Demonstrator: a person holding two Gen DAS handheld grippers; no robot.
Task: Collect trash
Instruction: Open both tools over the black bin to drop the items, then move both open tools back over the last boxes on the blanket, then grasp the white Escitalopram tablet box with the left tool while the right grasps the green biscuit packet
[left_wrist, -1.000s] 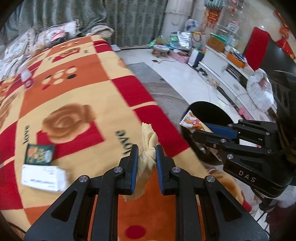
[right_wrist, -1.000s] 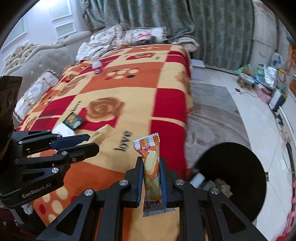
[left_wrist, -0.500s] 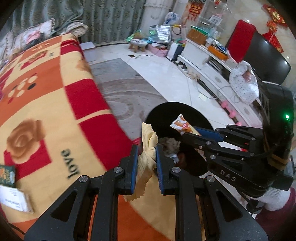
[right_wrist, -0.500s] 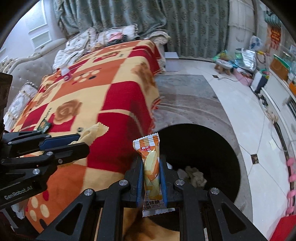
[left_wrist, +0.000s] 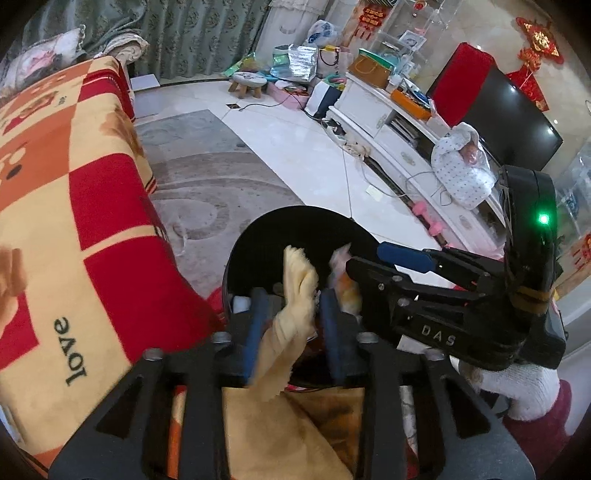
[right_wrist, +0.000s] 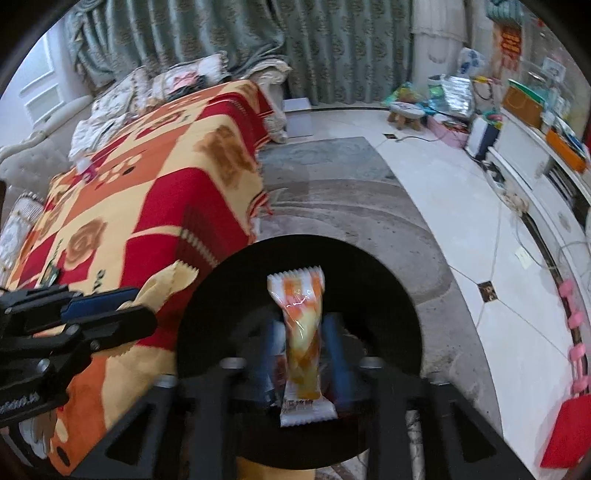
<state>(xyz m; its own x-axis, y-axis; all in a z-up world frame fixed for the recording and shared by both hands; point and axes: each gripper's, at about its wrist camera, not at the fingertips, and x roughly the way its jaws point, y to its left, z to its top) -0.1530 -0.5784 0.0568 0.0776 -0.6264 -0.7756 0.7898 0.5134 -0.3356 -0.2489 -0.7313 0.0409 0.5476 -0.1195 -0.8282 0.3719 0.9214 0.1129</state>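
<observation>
A black round trash bin (left_wrist: 306, 218) (right_wrist: 391, 284) stands on the floor beside the blanket-covered couch, right under both grippers. The jaws of my left gripper (left_wrist: 294, 301) are opening. A crumpled yellow wrapper (left_wrist: 297, 273) hangs loose between its blue pads over the bin mouth. The jaws of my right gripper (right_wrist: 302, 326) are opening too. An orange-and-white snack packet (right_wrist: 297, 299) stands between them with gaps on both sides, above the bin. Each gripper shows in the other's view: the right gripper (left_wrist: 354, 267) at right, the left gripper (right_wrist: 142, 308) at left with the yellow wrapper (right_wrist: 168, 282).
A red, orange and yellow blanket (left_wrist: 74, 221) (right_wrist: 155, 192) covers the couch on the left. A grey rug (right_wrist: 332, 192) lies under the bin. A white TV cabinet (left_wrist: 391, 140), pink dumbbells (right_wrist: 572, 321) and a small stool (left_wrist: 249, 83) line the tiled floor at right.
Both grippers swung from over the blanket to above the black bin. Both pairs of jaws, shut on the wrapper and packet before, have parted, and the two pieces hang loose.
</observation>
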